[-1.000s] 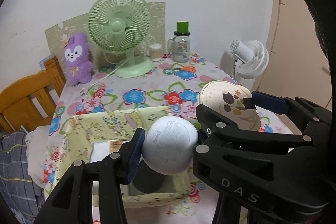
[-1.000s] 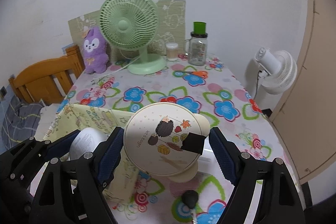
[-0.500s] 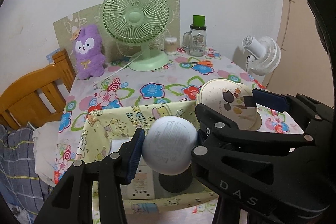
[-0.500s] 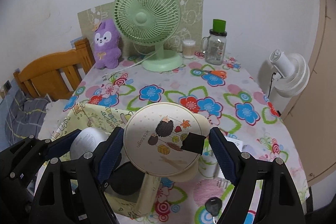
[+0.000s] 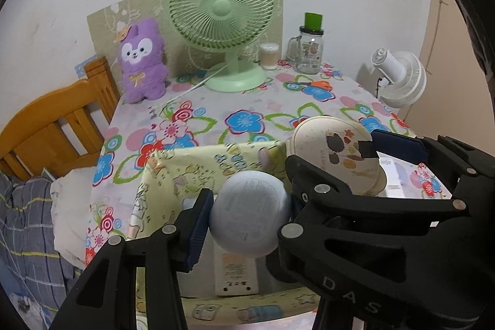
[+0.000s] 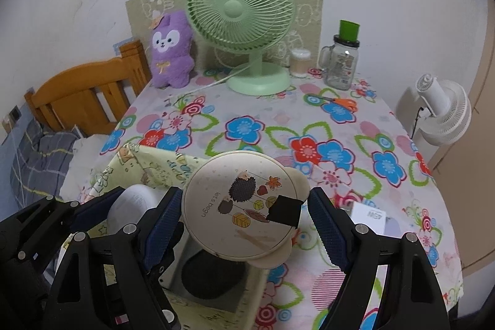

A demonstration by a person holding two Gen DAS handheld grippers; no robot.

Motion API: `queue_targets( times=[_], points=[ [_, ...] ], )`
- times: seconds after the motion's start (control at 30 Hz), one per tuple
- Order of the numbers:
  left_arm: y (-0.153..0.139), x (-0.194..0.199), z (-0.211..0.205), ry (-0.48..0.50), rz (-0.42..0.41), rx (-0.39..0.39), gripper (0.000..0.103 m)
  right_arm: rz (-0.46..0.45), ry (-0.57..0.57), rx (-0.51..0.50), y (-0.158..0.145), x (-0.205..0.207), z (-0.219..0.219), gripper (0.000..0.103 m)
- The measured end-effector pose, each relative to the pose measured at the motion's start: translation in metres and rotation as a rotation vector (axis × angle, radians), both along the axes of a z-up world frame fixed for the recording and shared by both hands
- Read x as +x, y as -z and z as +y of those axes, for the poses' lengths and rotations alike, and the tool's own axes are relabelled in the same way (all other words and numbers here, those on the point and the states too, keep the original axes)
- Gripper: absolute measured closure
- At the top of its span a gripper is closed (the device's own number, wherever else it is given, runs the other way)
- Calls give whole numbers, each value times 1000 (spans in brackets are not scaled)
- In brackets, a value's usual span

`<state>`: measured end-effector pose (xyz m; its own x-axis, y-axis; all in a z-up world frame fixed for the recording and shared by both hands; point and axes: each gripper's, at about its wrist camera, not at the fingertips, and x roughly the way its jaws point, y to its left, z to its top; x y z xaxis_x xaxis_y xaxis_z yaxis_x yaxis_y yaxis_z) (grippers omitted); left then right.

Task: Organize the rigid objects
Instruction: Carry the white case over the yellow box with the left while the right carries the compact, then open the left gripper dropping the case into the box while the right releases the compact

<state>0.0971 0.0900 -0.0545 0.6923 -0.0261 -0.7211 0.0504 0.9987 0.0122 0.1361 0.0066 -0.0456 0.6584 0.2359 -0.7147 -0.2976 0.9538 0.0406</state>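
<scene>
My left gripper (image 5: 247, 217) is shut on a white round device (image 5: 250, 203) and holds it above a yellow cartoon-print fabric box (image 5: 198, 163). My right gripper (image 6: 244, 223) is shut on a cream round case (image 6: 241, 206) with a hedgehog print. That case hangs over the box's right side (image 6: 154, 166). The case (image 5: 334, 156) also shows in the left wrist view, just right of the white device. A flat white device (image 5: 235, 271) and a black round thing (image 6: 213, 277) lie inside the box.
At the table's back stand a green fan (image 5: 221, 11), a purple plush (image 5: 142, 61), a small swab pot (image 5: 269, 56) and a glass jar (image 5: 309, 51). Orange scissors (image 6: 340, 102) and a white carton (image 6: 369, 217) lie on the right. A wooden chair (image 5: 52, 126) is left, a white fan (image 5: 399, 79) right.
Both grippers have shifted to the left and slightly down with their loads. The inside of the box now shows beneath the cream case. Neither grip has changed.
</scene>
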Motion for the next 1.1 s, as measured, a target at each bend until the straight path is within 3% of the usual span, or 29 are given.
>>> queue_targets(
  times=[0.5, 0.73, 0.9, 1.1],
  points=[
    [39, 16, 30, -52, 100, -16, 50, 114, -17, -44, 37, 13, 35, 20],
    [42, 16, 36, -70, 97, 9, 48, 104, -9, -77, 40, 15, 42, 19],
    [40, 16, 36, -66, 95, 0, 24, 111, -22, -84, 42, 18, 43, 18],
    [38, 18, 33, -62, 113, -9, 16, 115, -26, -79, 41, 17, 41, 17]
  ],
)
